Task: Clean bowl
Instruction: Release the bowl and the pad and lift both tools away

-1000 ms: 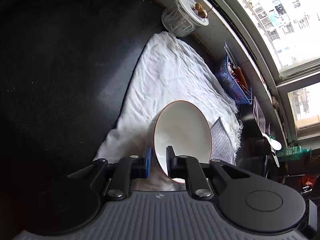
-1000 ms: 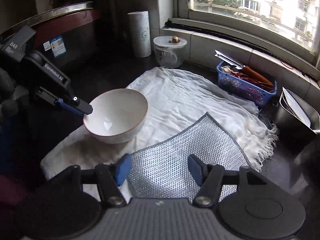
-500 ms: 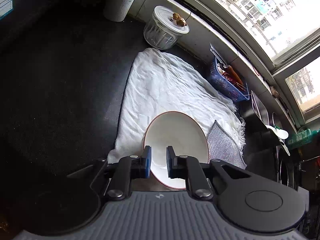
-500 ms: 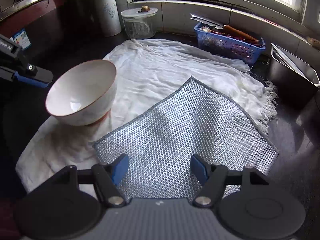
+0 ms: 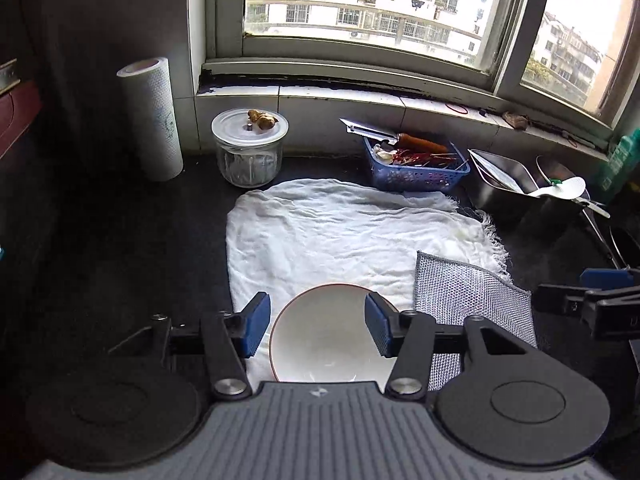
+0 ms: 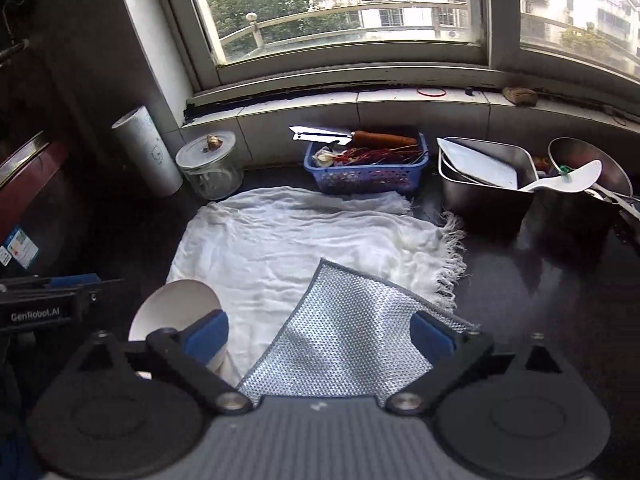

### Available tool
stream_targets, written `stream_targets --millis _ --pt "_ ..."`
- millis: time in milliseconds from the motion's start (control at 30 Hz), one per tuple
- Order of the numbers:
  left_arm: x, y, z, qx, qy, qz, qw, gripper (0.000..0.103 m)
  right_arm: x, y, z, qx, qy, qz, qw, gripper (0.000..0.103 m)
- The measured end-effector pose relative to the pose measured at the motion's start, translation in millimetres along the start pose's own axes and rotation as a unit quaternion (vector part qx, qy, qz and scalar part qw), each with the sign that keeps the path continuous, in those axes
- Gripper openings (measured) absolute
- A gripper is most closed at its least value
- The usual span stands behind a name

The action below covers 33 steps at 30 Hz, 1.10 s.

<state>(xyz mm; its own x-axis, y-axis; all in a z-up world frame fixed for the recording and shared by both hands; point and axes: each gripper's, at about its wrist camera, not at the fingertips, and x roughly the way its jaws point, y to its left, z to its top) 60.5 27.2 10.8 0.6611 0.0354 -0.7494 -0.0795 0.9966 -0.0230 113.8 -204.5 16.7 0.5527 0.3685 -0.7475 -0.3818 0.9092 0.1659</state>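
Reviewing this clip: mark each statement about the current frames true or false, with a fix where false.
1. The left gripper is clamped on the bowl. False: its jaws stand open, either side of the bowl.
2. The mesh scrubbing cloth lies partly on the white towel. True.
3. The right gripper is open above the mesh cloth. True.
4. The blue basket sits on the towel's near edge. False: it is beyond the towel, by the sill.
5. The glass jar has its lid off. False: the lid is on.
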Motion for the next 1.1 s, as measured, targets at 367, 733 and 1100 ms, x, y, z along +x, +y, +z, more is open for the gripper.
stream_targets --millis 367,733,1100 --pt "-18 -2 -7 -0.045 0.015 -0.029 0.9985 0.074 -19 8 3 0.023 0.021 -0.029 0.999 0.102" --pt "-25 -5 -12 -0.031 0.018 -0.015 0.9992 0.074 -26 31 -5 -0.019 0.022 -0.039 0.999 0.102" --pt "-24 -7 -17 -0.021 0.028 -0.014 0.9993 0.074 -30 38 -8 -0.028 0.021 -0.049 0.998 0.102"
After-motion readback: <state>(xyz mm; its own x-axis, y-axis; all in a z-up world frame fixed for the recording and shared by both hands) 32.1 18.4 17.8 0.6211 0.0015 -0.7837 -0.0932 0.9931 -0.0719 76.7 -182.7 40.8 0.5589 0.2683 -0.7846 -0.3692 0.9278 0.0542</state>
